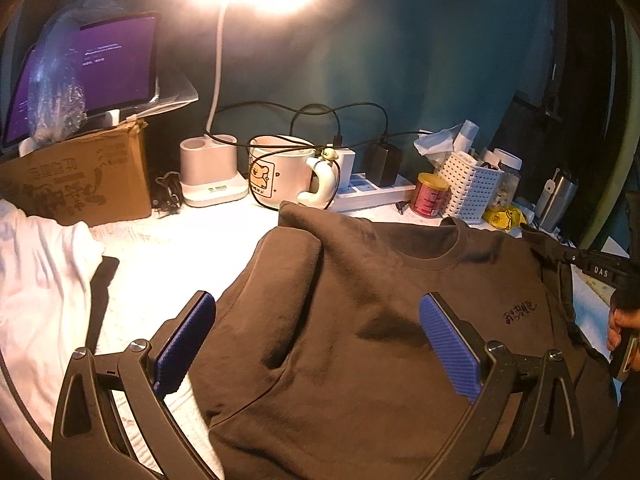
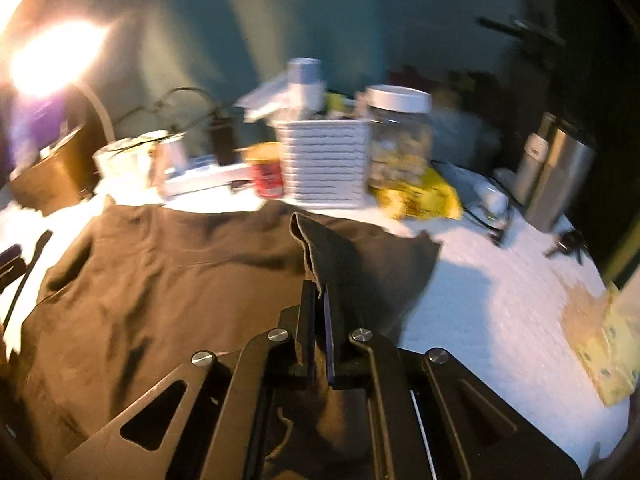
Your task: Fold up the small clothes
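Observation:
A small brown sweatshirt lies chest up on the white table cover, neck toward the back, its left sleeve folded in over the body. My left gripper is open, its blue pads spread above the shirt's left side, holding nothing. My right gripper is shut on the shirt's right sleeve and lifts it off the table, so the cloth stands up between the fingers. The shirt's body lies to the left in the right wrist view, which is blurred. The right gripper's body shows at the left wrist view's right edge.
Along the back stand a cardboard box, lamp base, mug, power strip, red can, white basket, jar and steel flask. White cloth lies left.

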`<control>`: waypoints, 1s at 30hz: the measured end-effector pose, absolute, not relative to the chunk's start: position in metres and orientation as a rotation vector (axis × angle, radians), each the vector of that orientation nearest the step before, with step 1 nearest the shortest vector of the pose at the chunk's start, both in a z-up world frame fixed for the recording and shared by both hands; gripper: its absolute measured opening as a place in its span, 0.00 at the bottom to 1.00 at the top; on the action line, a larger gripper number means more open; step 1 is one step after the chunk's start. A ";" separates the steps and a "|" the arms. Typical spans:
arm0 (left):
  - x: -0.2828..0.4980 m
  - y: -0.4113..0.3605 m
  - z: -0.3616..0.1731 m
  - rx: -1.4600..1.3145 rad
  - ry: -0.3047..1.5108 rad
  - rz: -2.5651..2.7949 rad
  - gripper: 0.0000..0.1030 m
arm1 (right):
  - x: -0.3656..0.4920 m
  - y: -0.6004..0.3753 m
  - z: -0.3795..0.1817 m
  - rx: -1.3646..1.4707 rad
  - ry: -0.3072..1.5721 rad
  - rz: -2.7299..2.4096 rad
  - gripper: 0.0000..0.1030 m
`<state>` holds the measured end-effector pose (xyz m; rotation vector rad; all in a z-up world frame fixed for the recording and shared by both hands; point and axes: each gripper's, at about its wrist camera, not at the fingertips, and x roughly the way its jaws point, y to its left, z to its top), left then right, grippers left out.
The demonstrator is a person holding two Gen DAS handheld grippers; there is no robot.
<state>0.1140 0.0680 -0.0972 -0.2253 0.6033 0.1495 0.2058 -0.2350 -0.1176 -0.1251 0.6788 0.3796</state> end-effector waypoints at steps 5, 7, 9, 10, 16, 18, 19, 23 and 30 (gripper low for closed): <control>0.106 0.071 -0.098 -0.215 0.617 0.160 0.97 | 0.215 -0.216 -0.147 -0.112 0.768 0.424 0.05; 0.104 0.072 -0.099 -0.210 0.626 0.164 0.97 | 0.218 -0.213 -0.156 -0.095 0.815 0.425 0.05; 0.101 0.072 -0.099 -0.206 0.628 0.167 0.97 | 0.215 -0.213 -0.160 -0.082 0.841 0.418 0.10; 0.100 0.073 -0.098 -0.203 0.628 0.169 0.97 | 0.212 -0.213 -0.160 -0.079 0.842 0.424 0.20; 0.093 0.082 -0.098 -0.197 0.626 0.182 0.97 | 0.184 -0.219 -0.155 -0.096 0.844 0.435 0.44; 0.091 0.088 -0.099 -0.188 0.627 0.187 0.97 | 0.173 -0.221 -0.154 -0.095 0.842 0.432 0.44; 0.091 0.091 -0.100 -0.183 0.628 0.182 0.97 | 0.169 -0.222 -0.153 -0.096 0.843 0.425 0.44; 0.097 0.106 -0.106 -0.171 0.654 0.161 0.97 | 0.157 -0.225 -0.151 -0.089 0.840 0.400 0.44; 0.124 0.138 -0.134 -0.156 0.752 0.120 0.84 | 0.137 -0.228 -0.144 -0.067 0.829 0.337 0.44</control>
